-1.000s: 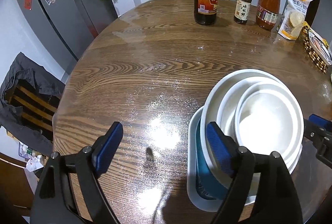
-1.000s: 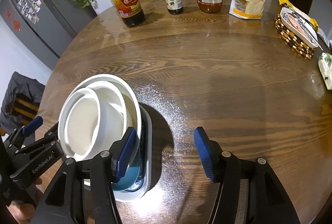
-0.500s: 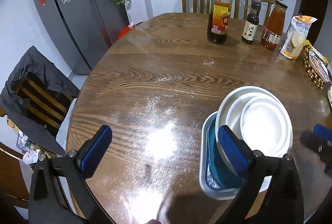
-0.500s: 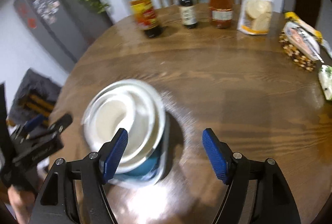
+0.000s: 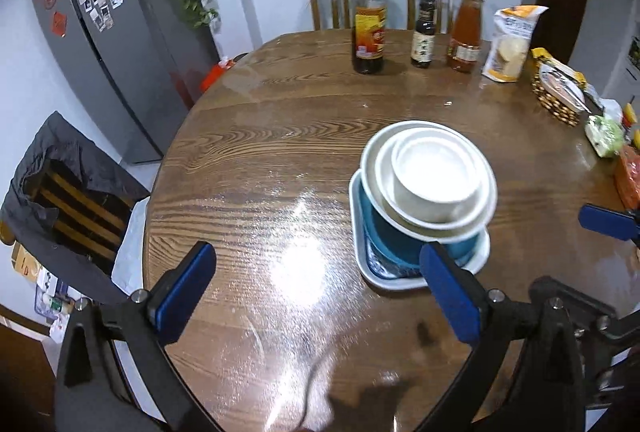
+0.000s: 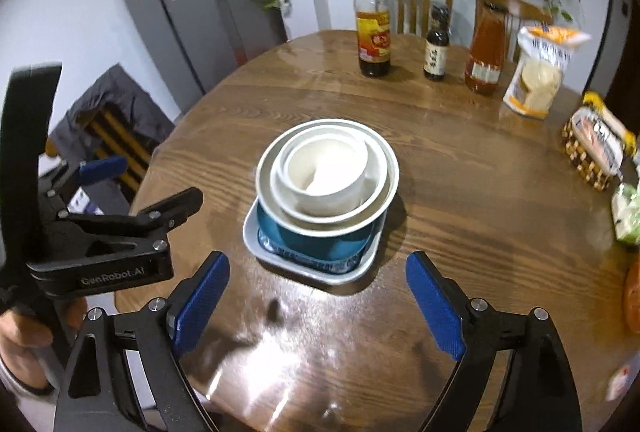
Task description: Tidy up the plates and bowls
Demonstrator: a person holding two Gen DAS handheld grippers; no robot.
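A stack of dishes stands on the round wooden table (image 5: 280, 135): a small white bowl (image 5: 436, 171) nests in wider white bowls (image 5: 476, 220), on a teal bowl (image 5: 384, 236), all on a pale square plate (image 5: 394, 280). The right wrist view shows the same stack, with the small white bowl (image 6: 326, 175), teal bowl (image 6: 316, 238) and square plate (image 6: 304, 268). My left gripper (image 5: 316, 292) hangs open, above the table to the stack's left, nothing between its fingers. My right gripper (image 6: 318, 308) is in front of the stack, jaws opening, empty.
At the table's far side stand a tall dark sauce bottle (image 5: 369, 27), a small dark bottle (image 5: 423, 39), an orange jar (image 5: 464, 35) and a flour bag (image 5: 510, 47). A woven basket (image 5: 558, 97) sits at the right edge. A chair with a grey jacket (image 5: 68, 191) stands left.
Both grippers have pulled back and risen from the stack, which now looks smaller and farther. The right gripper's jaws have widened and left the white bowl's rim; the left jaws have widened too.
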